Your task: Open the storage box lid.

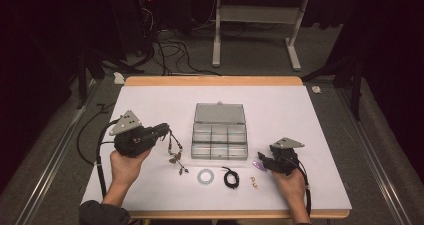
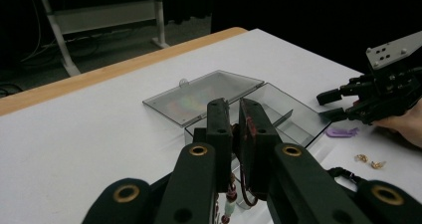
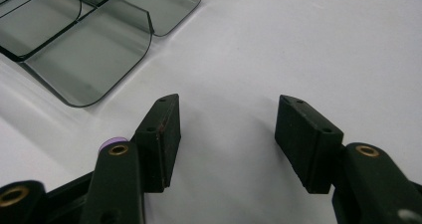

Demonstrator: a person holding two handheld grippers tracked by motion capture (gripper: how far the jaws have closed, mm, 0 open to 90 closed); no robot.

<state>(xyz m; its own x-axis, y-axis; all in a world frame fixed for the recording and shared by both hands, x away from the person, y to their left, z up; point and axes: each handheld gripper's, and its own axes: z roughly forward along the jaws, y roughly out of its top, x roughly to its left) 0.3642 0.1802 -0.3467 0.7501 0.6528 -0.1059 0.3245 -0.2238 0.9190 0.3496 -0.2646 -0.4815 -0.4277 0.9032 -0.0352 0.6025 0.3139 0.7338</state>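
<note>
The left claw (image 1: pixel 162 130) is pinched shut on a beaded necklace (image 1: pixel 173 150). The necklace hangs down from the claw in a long string, with its bottom end near or on the counter (image 1: pixel 300 115); I cannot tell which. It dangles just to the left of the clear box (image 1: pixel 220 144), which sits in the middle of the counter. The box has its lid (image 1: pixel 219 113) folded back toward the far edge, so all the little compartments are open on top.

The box lies to the right of the left claw, close by. The necklace's long line runs up and down, so I think it must be carried sideways over the box wall and then lowered in. There is open room above the box for that.

The right claw (image 1: pixel 263 158) is open wide with nothing in it. It rests near the right front corner of the box, beside a purple clip (image 1: pixel 258 165). A white ring (image 1: pixel 205 176), a black cord (image 1: pixel 231 177) and small gold earrings (image 1: pixel 254 182) lie along the near edge, out of the way.
</note>
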